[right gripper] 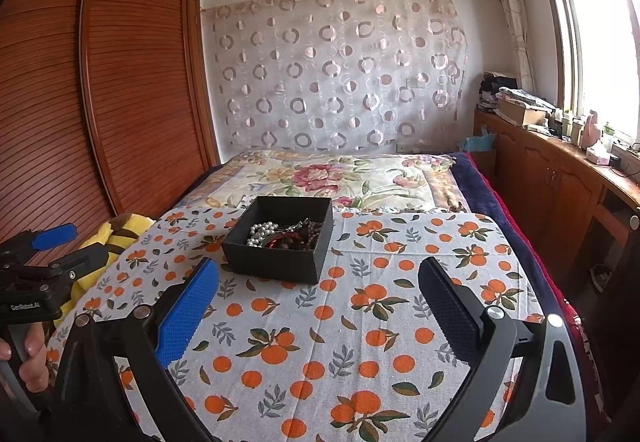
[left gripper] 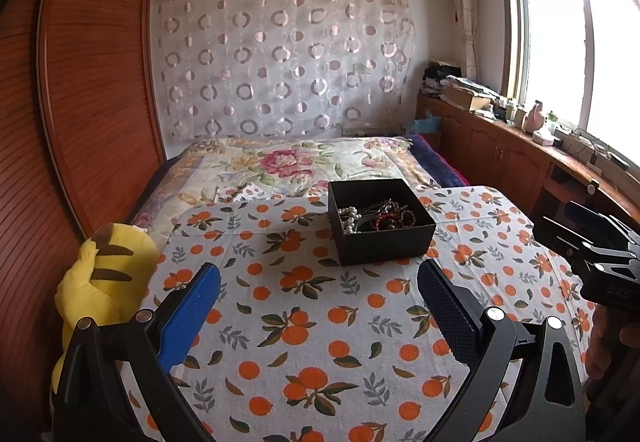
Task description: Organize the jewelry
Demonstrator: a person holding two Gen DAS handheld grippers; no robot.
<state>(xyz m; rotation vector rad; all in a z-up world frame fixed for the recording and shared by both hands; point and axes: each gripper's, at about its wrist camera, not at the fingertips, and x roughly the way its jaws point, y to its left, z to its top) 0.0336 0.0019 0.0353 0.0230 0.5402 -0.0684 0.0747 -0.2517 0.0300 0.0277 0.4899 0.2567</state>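
Observation:
A black open box [left gripper: 380,219] sits on the orange-print cloth [left gripper: 320,322] on the bed. It holds a tangle of jewelry [left gripper: 376,215]: pearl beads, dark beads and a red string. The box also shows in the right wrist view [right gripper: 280,242] with the jewelry [right gripper: 284,232] inside. My left gripper [left gripper: 320,290] is open and empty, hovering above the cloth short of the box. My right gripper [right gripper: 320,290] is open and empty, also short of the box, with the box ahead to its left. Each gripper shows at the edge of the other's view.
A yellow striped plush toy [left gripper: 100,282] lies at the cloth's left edge beside a wooden wardrobe [left gripper: 80,101]. A floral quilt [left gripper: 288,161] covers the bed beyond the box. A wooden counter [left gripper: 540,145] with clutter runs under the window on the right.

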